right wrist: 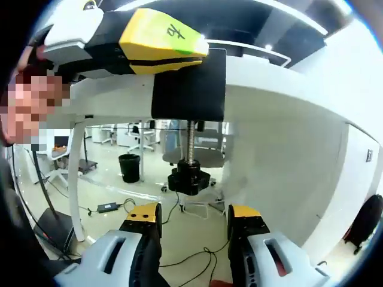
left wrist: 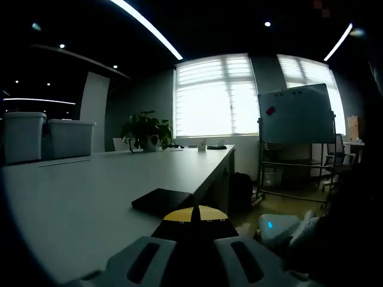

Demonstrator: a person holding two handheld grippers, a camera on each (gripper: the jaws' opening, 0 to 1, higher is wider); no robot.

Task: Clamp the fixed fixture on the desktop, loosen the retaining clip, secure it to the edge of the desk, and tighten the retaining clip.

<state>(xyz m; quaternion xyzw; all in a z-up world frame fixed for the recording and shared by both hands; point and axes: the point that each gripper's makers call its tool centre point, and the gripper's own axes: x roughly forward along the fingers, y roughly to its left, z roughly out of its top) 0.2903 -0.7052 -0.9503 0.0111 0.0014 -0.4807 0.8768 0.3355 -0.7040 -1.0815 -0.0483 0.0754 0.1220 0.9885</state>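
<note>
The black clamp fixture (right wrist: 188, 84) sits on the edge of the white desk (right wrist: 269, 125). Its threaded rod (right wrist: 191, 140) hangs down to a black screw knob (right wrist: 188, 179) under the desktop. In the right gripper view, my left gripper (right wrist: 161, 42) reaches in from the upper left, its yellow jaws shut on the fixture's top. My right gripper (right wrist: 194, 218) stands open just below the knob, one yellow-tipped finger (right wrist: 143, 214) on each side, apart from it. In the left gripper view, the left gripper (left wrist: 194, 215) is closed over the fixture's flat black plate (left wrist: 161, 200) at the edge of the desk (left wrist: 90, 191).
A whiteboard on a stand (left wrist: 296, 113), a potted plant (left wrist: 145, 128) and two storage bins (left wrist: 45, 137) lie beyond the desk. Under the desk are a white leg (right wrist: 75, 179), a black bin (right wrist: 128, 167) and cables on the floor (right wrist: 114, 206).
</note>
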